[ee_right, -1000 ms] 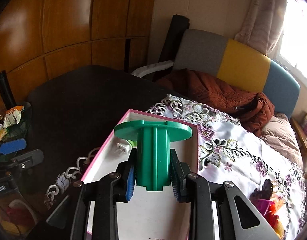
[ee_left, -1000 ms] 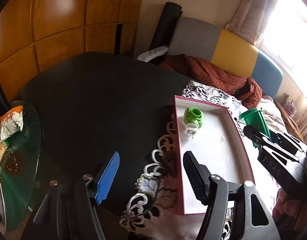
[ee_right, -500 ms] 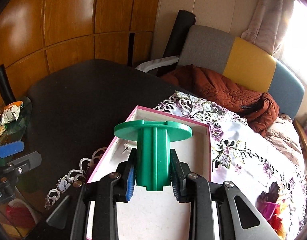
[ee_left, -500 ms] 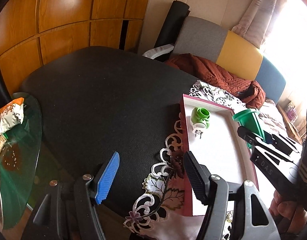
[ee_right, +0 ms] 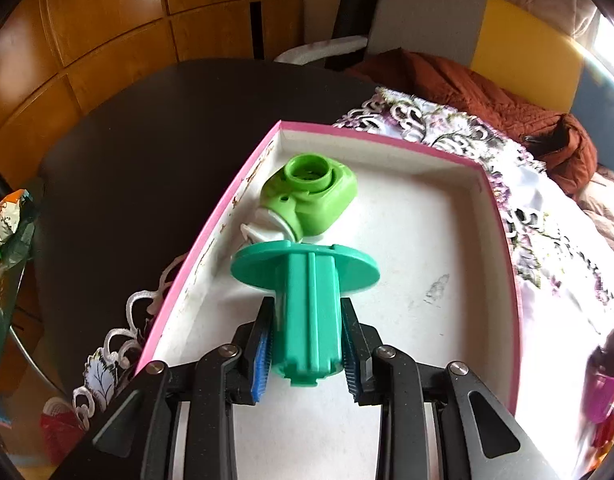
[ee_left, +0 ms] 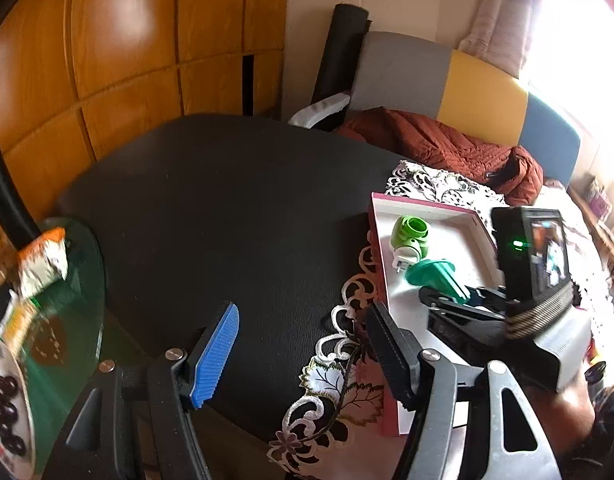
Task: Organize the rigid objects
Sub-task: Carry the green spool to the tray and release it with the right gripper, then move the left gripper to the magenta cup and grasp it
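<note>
Green spool [ee_right: 309, 308] pinched by its ribbed stem between the right gripper [ee_right: 307, 354] fingers [ee_right: 261, 354]; blue pads press both sides of the stem, its lower end level with the fingertips; round flange points away from the fingers, tilted down over the box [ee_right: 459, 160] interior; whether the flange touches the box floor, cannot tell; flange edge sits just beside the white plug end of the lime plug-in [ee_right: 313, 196], which lies in the box's far left corner; box is shallow, pink-rimmed, white inside; it rests on a lace cloth [ee_right: 527, 216] spread over part of the dark surface [ee_right: 147, 152]; left gripper [ee_left: 303, 354] fingers spread wide, nothing between them, above the surface edge and cloth fringe, near the box's near left corner; from the left view the spool [ee_left: 437, 276] shows low inside the box [ee_left: 381, 264], next to the plug-in [ee_left: 409, 236]; rust quilt [ee_right: 487, 88] on a sofa behind.
</note>
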### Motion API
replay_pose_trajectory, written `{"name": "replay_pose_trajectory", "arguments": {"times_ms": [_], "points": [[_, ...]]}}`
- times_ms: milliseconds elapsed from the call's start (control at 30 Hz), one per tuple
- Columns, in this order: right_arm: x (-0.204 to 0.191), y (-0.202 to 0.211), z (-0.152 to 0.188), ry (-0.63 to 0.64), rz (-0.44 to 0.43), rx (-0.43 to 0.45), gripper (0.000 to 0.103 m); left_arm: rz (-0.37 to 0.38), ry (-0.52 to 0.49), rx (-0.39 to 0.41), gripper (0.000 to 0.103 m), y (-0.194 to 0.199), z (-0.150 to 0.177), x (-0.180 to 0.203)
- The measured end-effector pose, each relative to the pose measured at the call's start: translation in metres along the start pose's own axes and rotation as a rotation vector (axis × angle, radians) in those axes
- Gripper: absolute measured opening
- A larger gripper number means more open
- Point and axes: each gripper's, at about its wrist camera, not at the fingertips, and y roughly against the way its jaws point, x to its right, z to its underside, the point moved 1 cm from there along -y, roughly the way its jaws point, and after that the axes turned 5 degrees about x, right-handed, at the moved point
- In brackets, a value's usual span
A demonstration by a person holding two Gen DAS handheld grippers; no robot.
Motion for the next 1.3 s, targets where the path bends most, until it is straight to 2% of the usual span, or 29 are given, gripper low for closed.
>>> {"name": "replay_pose_trajectory", "arguments": {"times_ms": [133, 200, 267, 300, 500, 767, 933, 1133, 1300], "points": [[0.003, 0.005, 0.003, -0.004, -0.003, 0.015, 0.031, -0.007, -0.05, 0.033, 0.067, 0.007, -0.001, 0.008], [0.007, 0.013, 0.004, -0.017, -0.008, 0.029, 0.035, -0.01, -0.068, 0.045, 0.067, 0.01, -0.002, 0.012], [0.01, 0.022, 0.005, -0.031, -0.013, 0.05, 0.044, -0.01, -0.083, 0.054, 0.067, 0.014, -0.001, 0.016], [0.012, 0.023, 0.004, -0.037, -0.01, 0.059, 0.045, -0.009, -0.089, 0.057, 0.067, 0.014, -0.001, 0.017], [0.031, 0.05, 0.005, -0.068, 0.001, 0.11, 0.048, 0.004, -0.12, 0.067, 0.067, 0.02, -0.001, 0.029], [0.075, 0.091, 0.014, -0.123, 0.057, 0.178, 0.058, 0.048, -0.171, 0.075, 0.067, 0.027, 0.002, 0.052], [0.114, 0.115, 0.028, -0.171, 0.11, 0.198, 0.064, 0.095, -0.212, 0.06, 0.067, 0.027, 0.004, 0.072], [0.173, 0.147, 0.052, -0.256, 0.21, 0.212, 0.071, 0.196, -0.258, 0.043, 0.067, 0.028, 0.01, 0.103], [0.229, 0.178, 0.076, -0.353, 0.307, 0.233, 0.074, 0.29, -0.282, -0.025, 0.062, 0.02, 0.016, 0.128]]}}
